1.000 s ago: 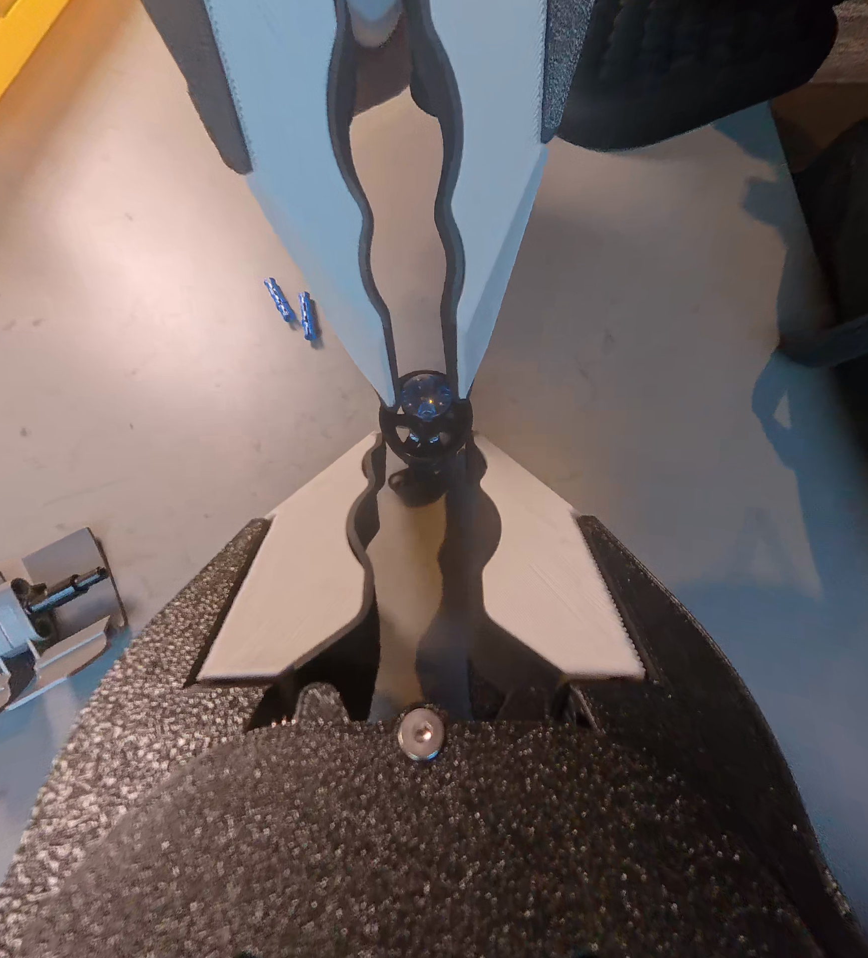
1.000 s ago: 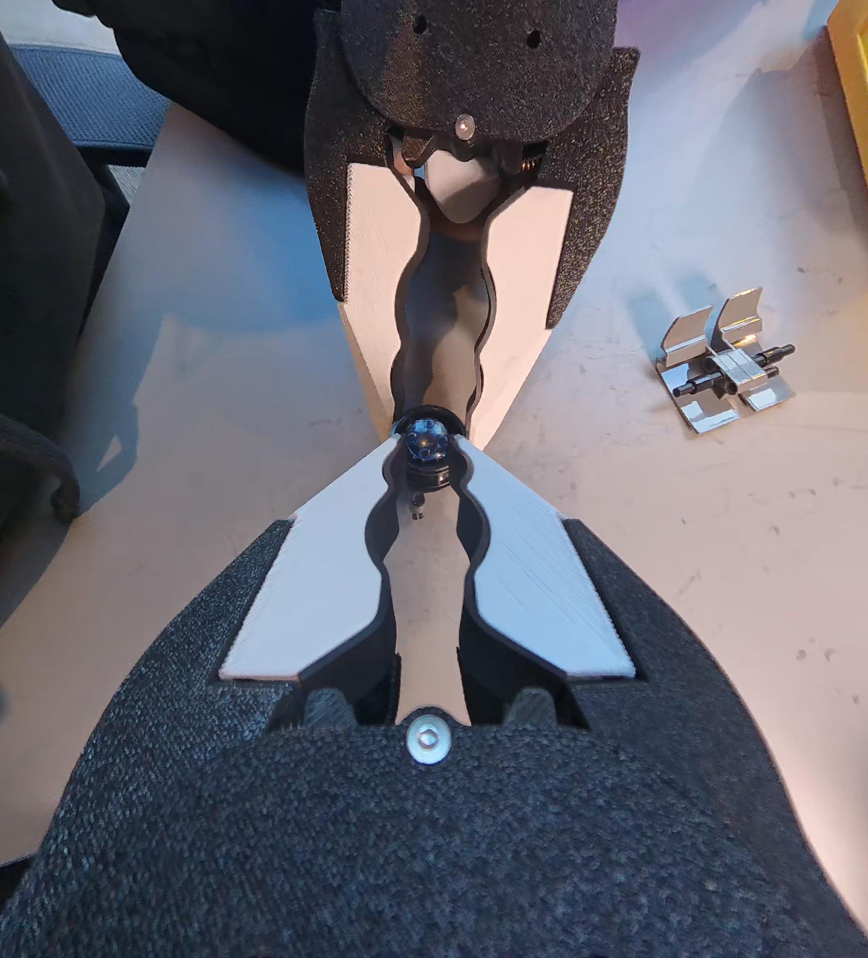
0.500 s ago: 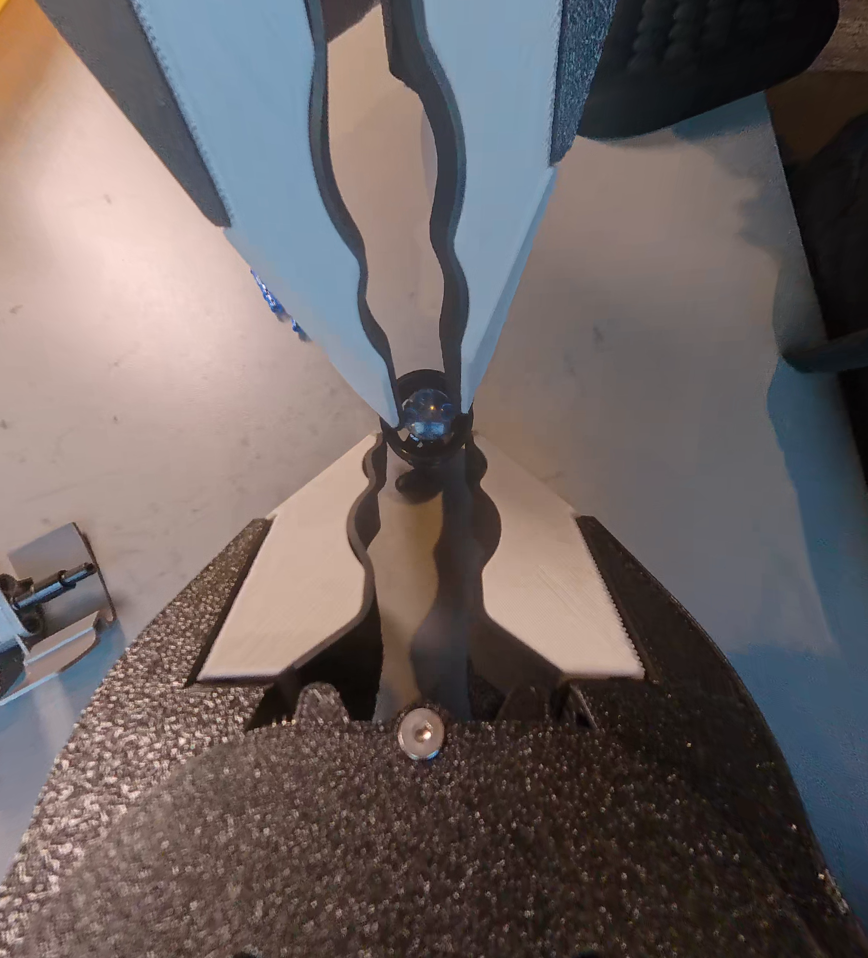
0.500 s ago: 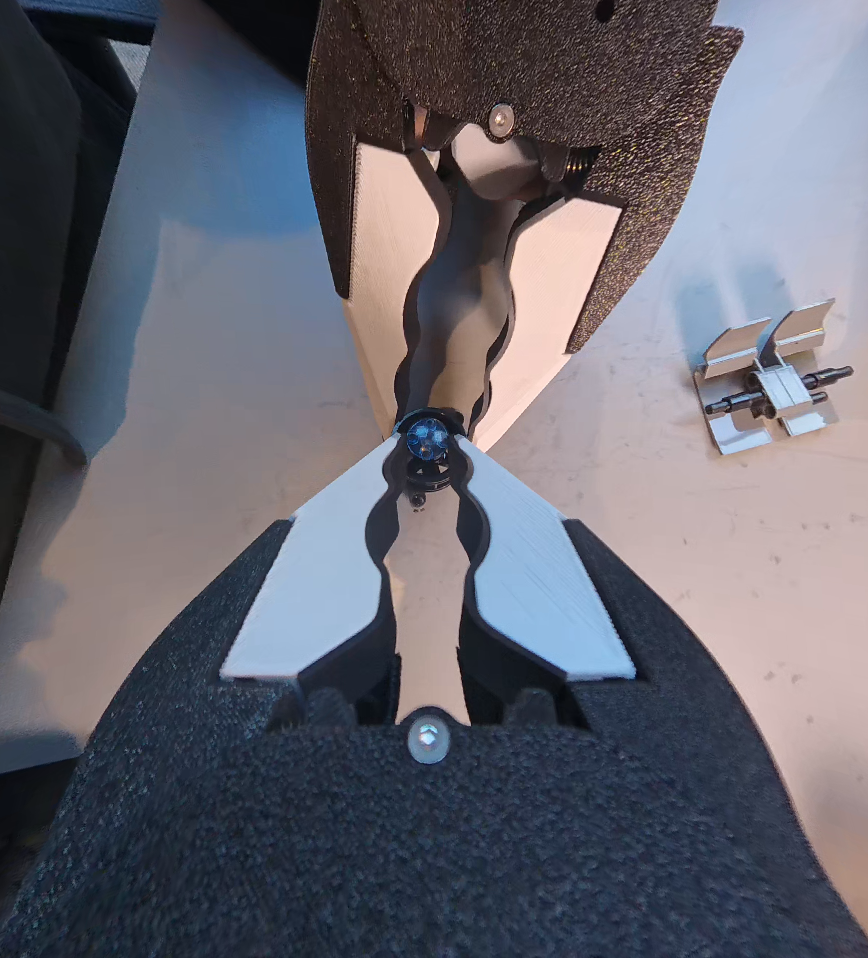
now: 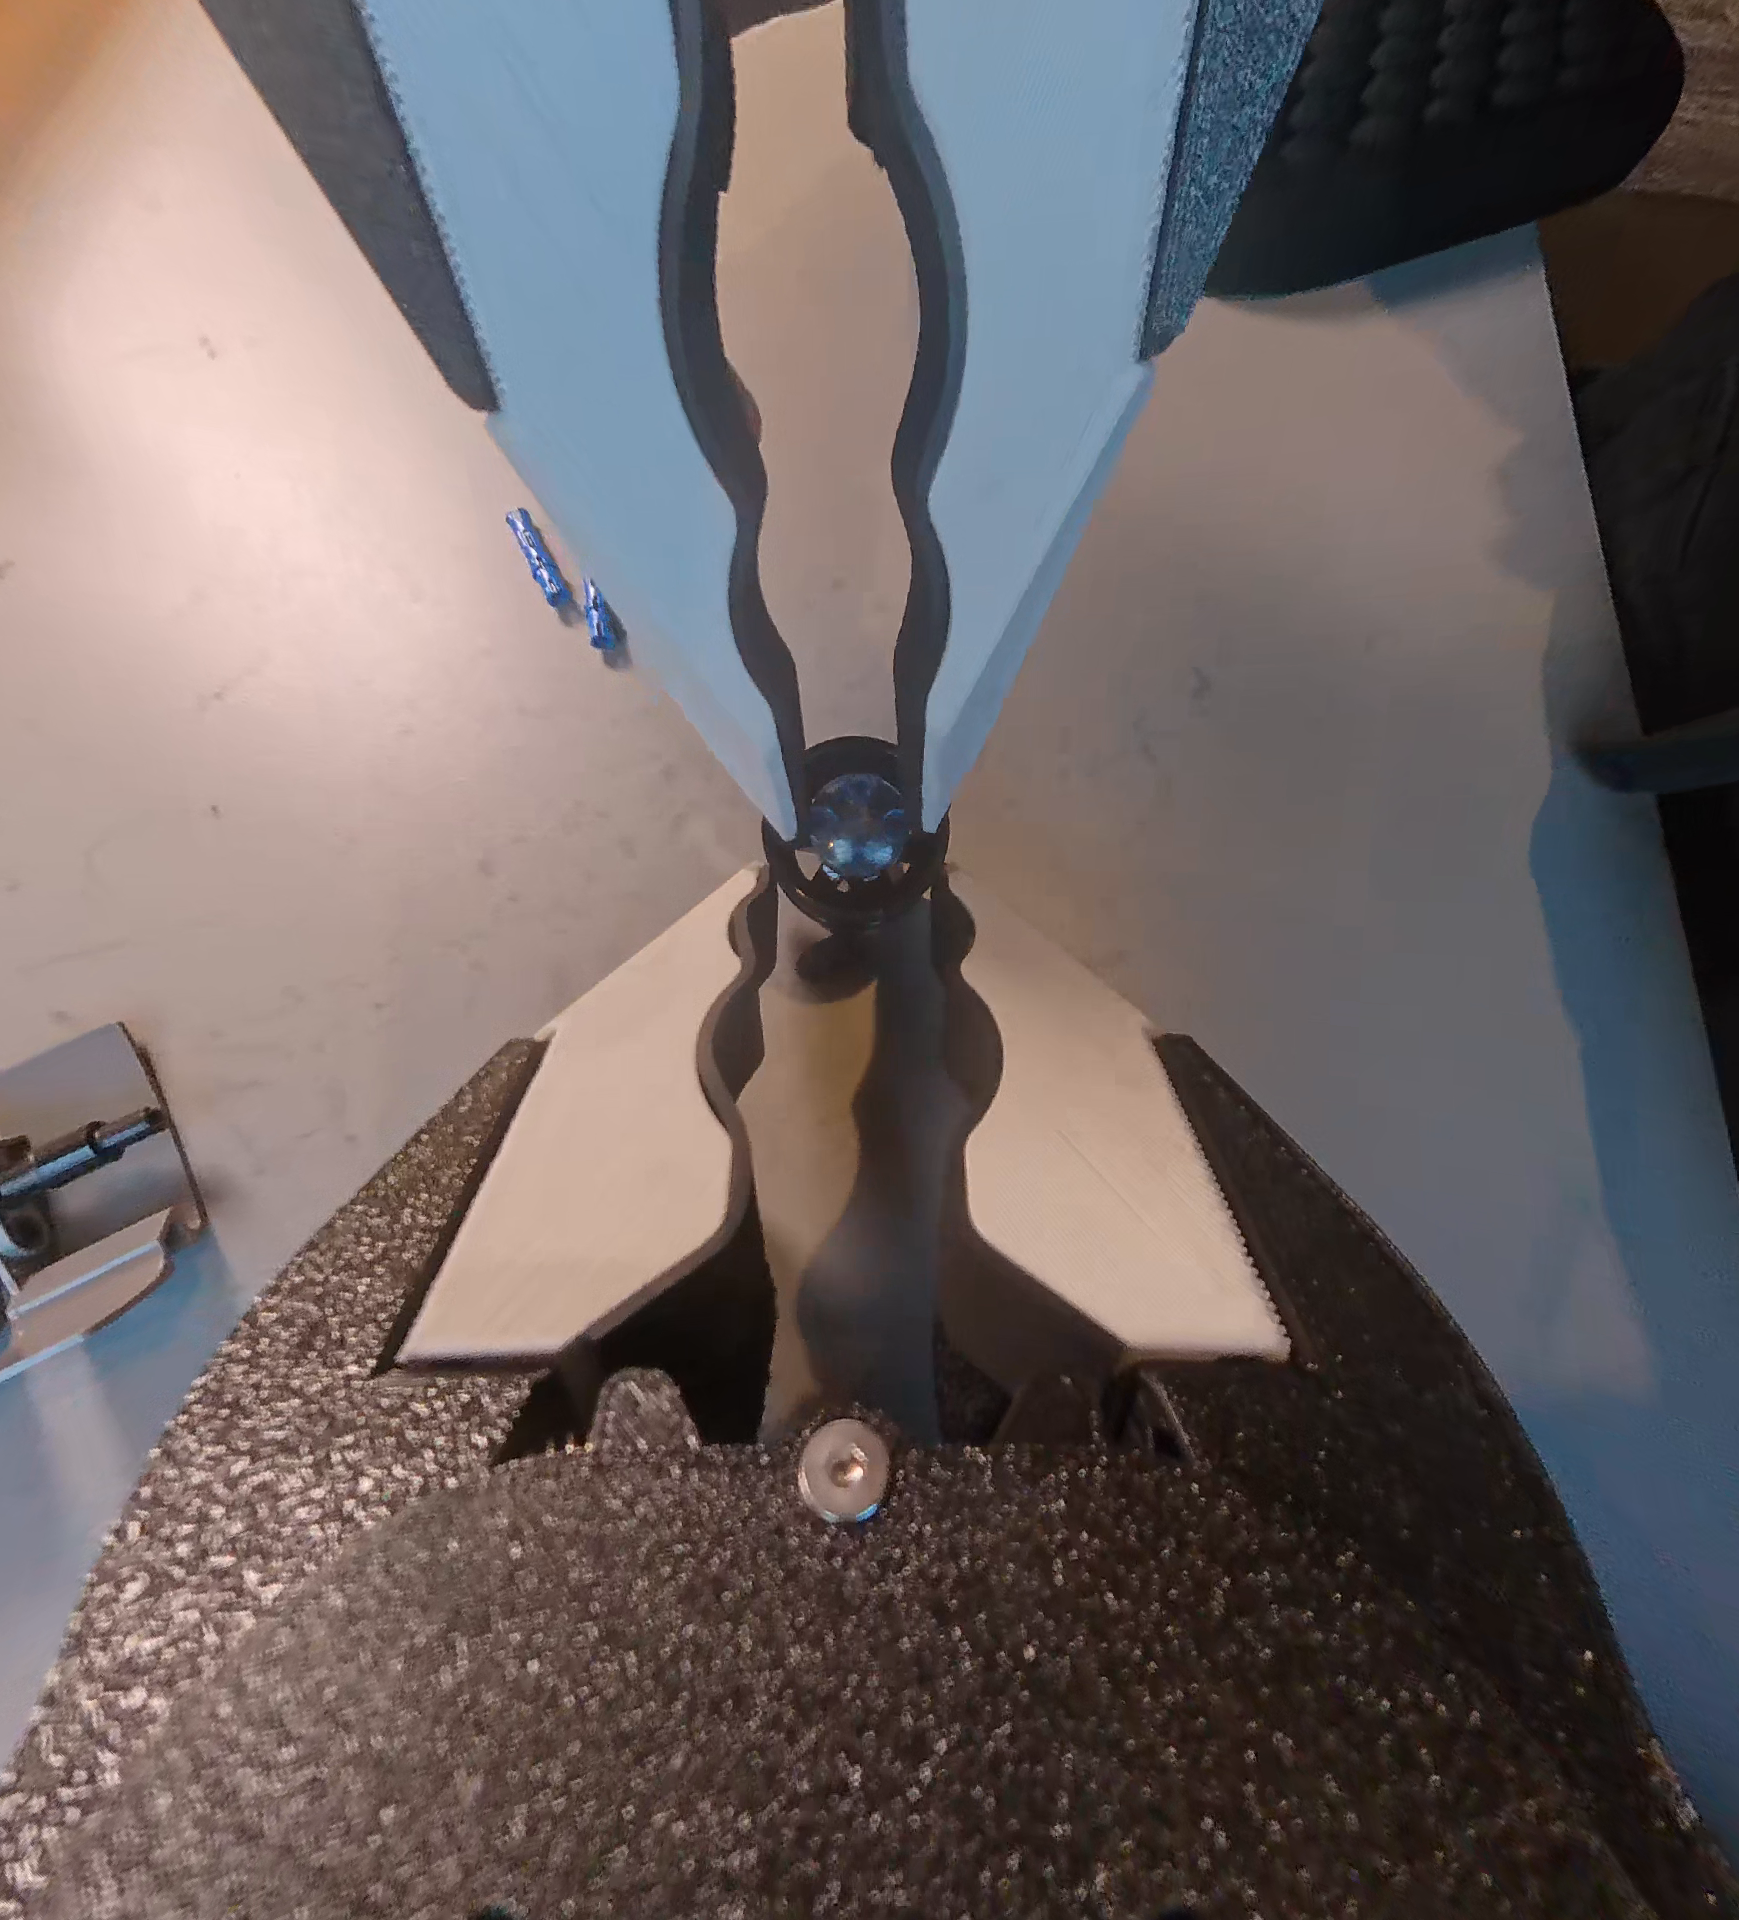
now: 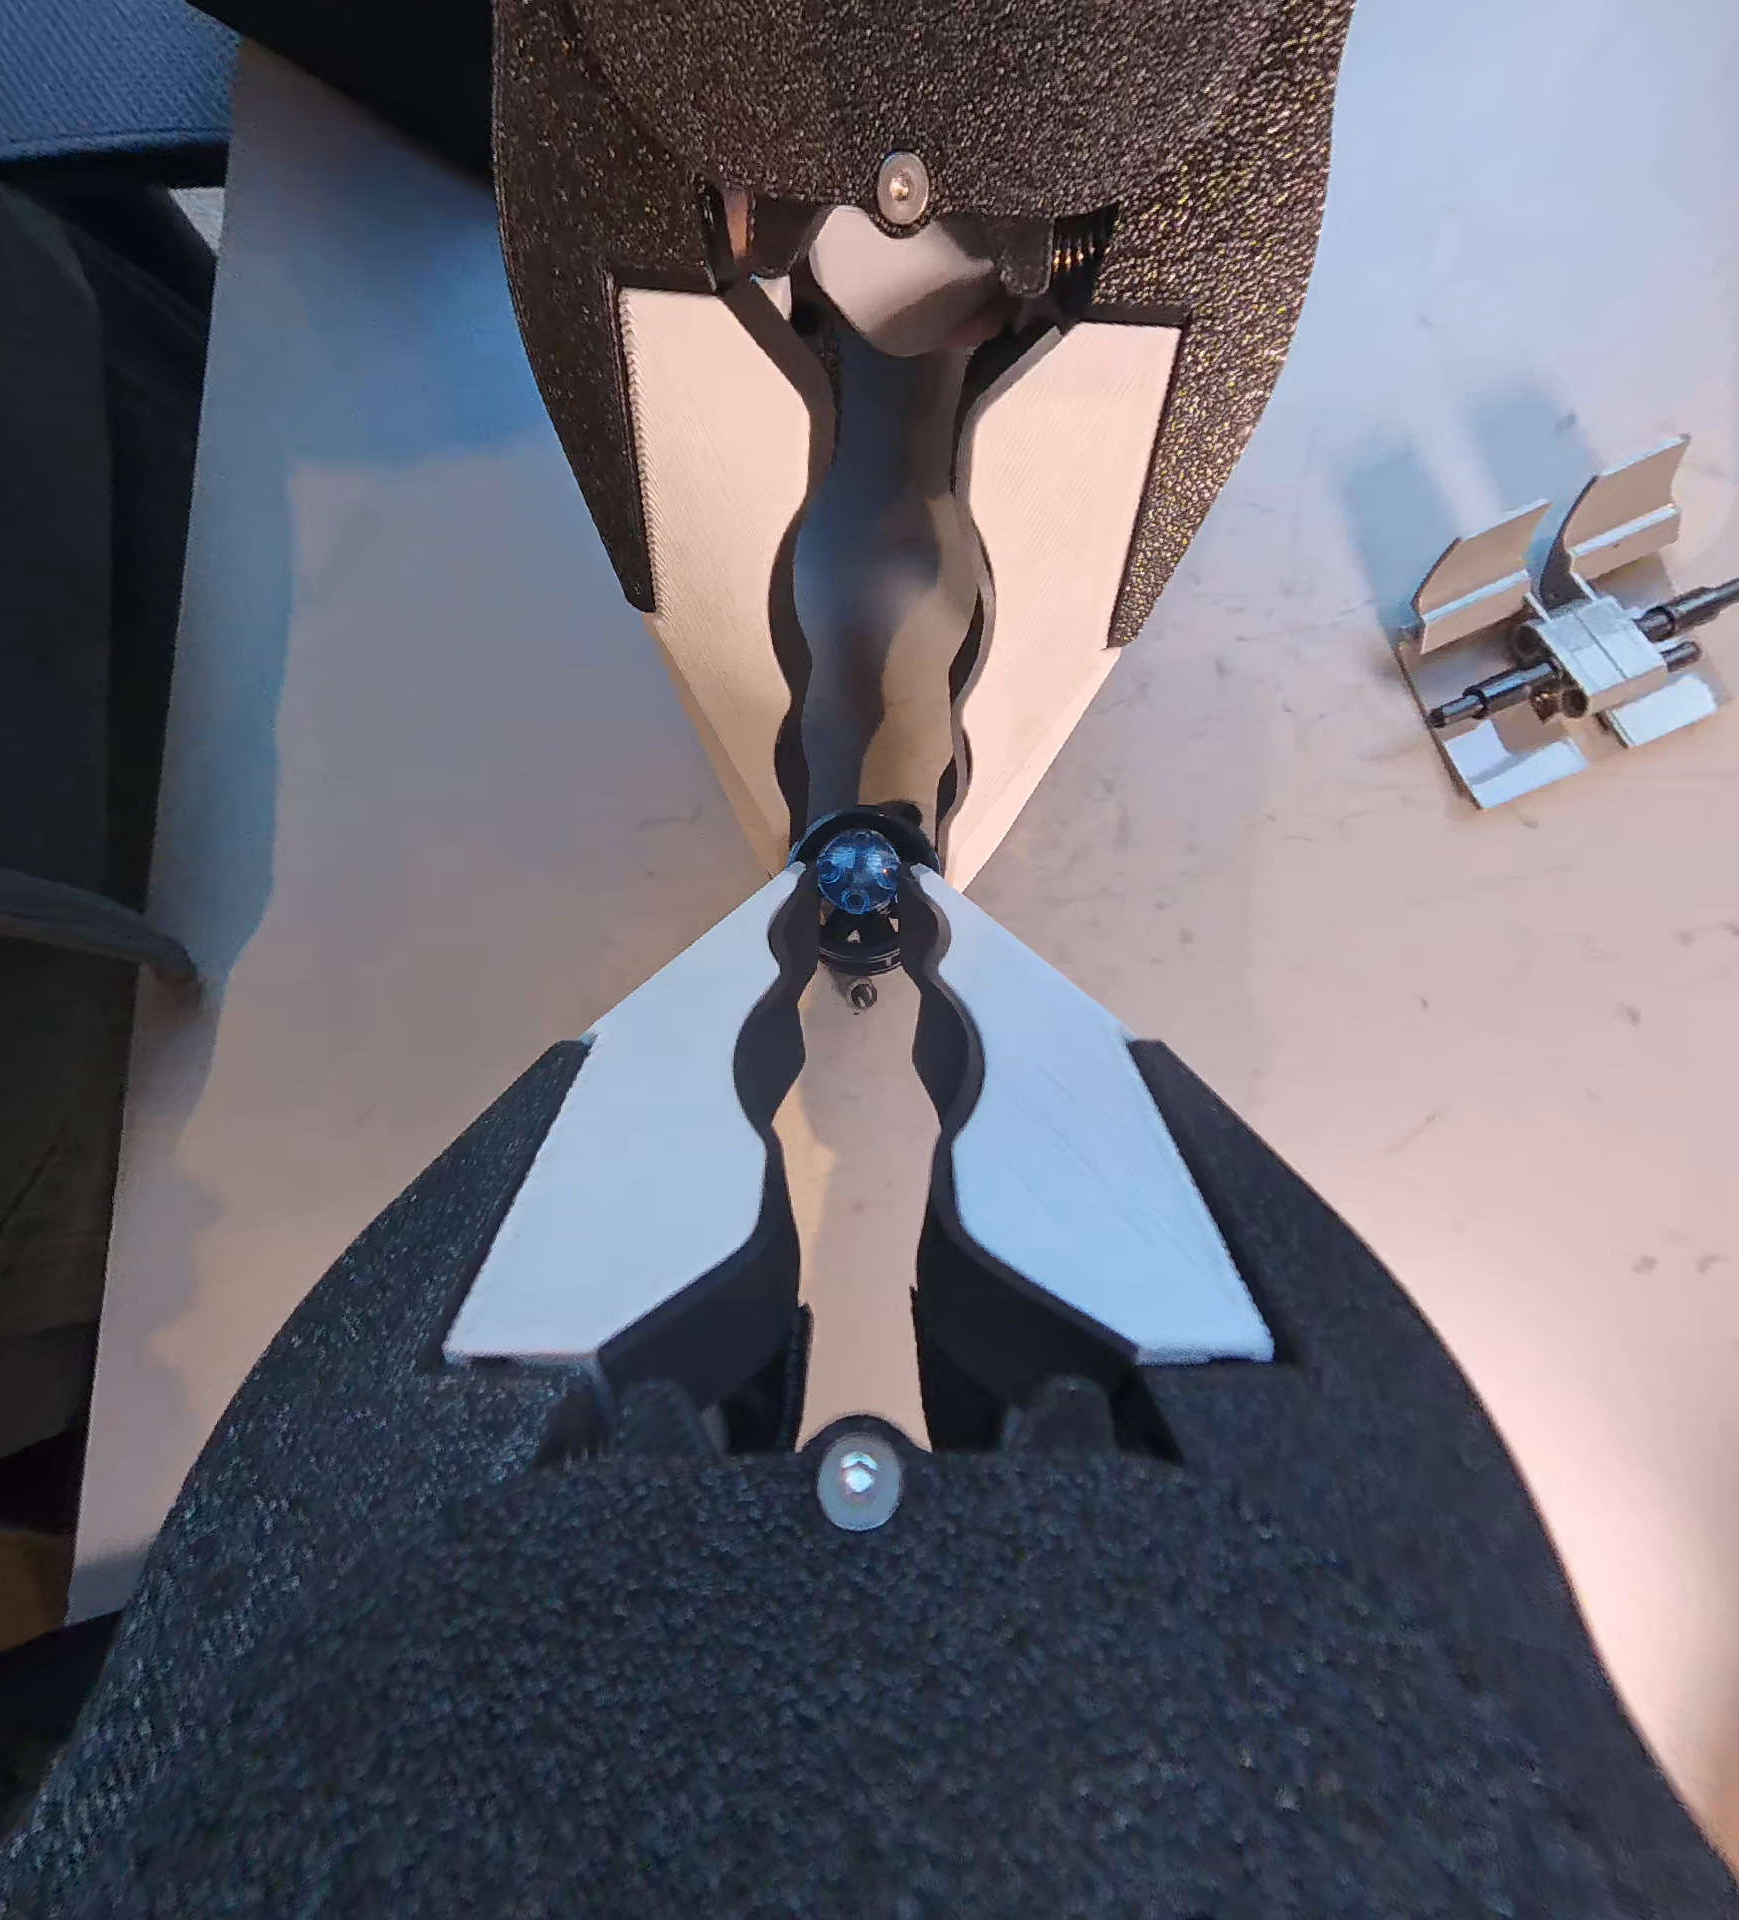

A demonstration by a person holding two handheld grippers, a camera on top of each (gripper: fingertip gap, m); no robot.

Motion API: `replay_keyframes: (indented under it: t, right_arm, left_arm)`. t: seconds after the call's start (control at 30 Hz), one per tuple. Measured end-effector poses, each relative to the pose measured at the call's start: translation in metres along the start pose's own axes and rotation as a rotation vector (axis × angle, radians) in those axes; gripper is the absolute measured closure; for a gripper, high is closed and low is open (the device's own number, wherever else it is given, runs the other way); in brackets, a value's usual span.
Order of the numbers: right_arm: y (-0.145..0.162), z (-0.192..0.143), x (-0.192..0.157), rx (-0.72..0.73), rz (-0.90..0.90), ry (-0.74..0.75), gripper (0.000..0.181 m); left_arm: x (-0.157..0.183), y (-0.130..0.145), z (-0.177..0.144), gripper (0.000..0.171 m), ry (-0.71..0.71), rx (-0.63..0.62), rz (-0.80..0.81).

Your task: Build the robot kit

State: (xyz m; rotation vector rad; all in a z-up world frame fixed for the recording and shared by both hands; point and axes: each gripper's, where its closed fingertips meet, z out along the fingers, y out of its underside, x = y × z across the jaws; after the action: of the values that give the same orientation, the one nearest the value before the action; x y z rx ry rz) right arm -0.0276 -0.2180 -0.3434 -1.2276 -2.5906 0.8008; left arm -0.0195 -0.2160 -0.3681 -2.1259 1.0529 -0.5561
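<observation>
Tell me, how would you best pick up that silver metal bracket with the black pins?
Probably from straight above, tongs closing across the raised grey block in the middle of the silver metal bracket. It lies flat on the table, so its thin curved wings give little to pinch. Both pairs of tongs are now shut on a small black wheel.

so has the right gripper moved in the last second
Yes. In the left wrist view the right gripper nearly hid the blue pins half a second ago; now it has swung back rightward, uncovering both.
</observation>
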Motion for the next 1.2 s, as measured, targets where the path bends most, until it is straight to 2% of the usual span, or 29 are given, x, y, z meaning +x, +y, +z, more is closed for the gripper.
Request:
replay_keyframes:
  t: [0.03,0.3,0.83,1.2]
  right_arm:
    - [0.000,0.000,0.000,-0.006,0.004,0.005,0.166]
    - [-0.001,0.001,-0.001,0.008,0.045,-0.012,0.166]
    - [-0.011,-0.007,0.000,0.016,-0.009,-0.003,0.159]
    - [-0.005,-0.005,0.000,0.023,-0.035,0.032,0.172]
  left_arm:
    - [0.000,0.000,0.000,0.143,-0.002,-0.002,0.003]
    - [0.000,0.000,0.000,0.143,0.004,0.000,-0.013]
    - [0.003,0.001,0.000,0.143,-0.012,-0.019,0.015]
    - [0.002,0.002,-0.002,0.143,-0.001,-0.012,-0.007]
